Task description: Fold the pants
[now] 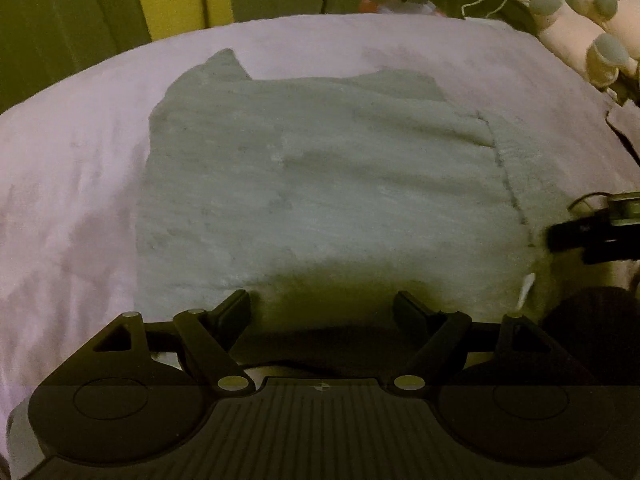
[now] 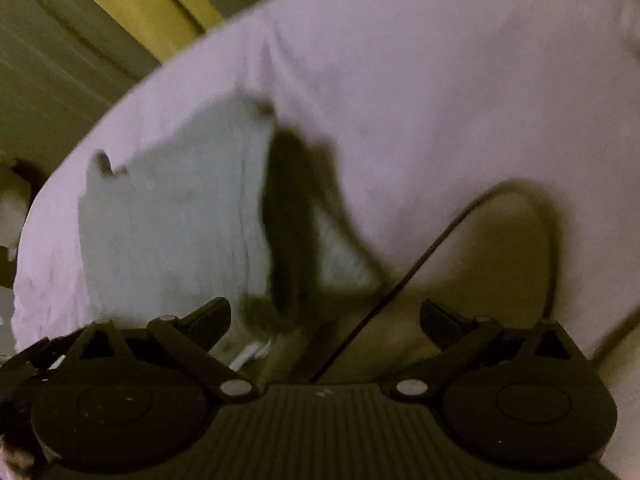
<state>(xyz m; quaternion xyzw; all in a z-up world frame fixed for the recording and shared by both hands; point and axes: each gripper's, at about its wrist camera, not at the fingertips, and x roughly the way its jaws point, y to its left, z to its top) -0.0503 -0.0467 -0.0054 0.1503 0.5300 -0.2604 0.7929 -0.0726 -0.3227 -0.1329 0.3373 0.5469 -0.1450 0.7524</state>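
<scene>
Grey pants [image 1: 320,168] are seen folded into a blocky, fleecy slab on the pale lilac bed sheet [image 1: 80,160], near its front edge, long axis running side to side. The left gripper [image 1: 322,308] hangs over the slab's front edge, jaws apart and empty. The right gripper [image 2: 325,318], jaws wide, nothing between, sits off the slab's right end. The left is judged nearer.
</scene>
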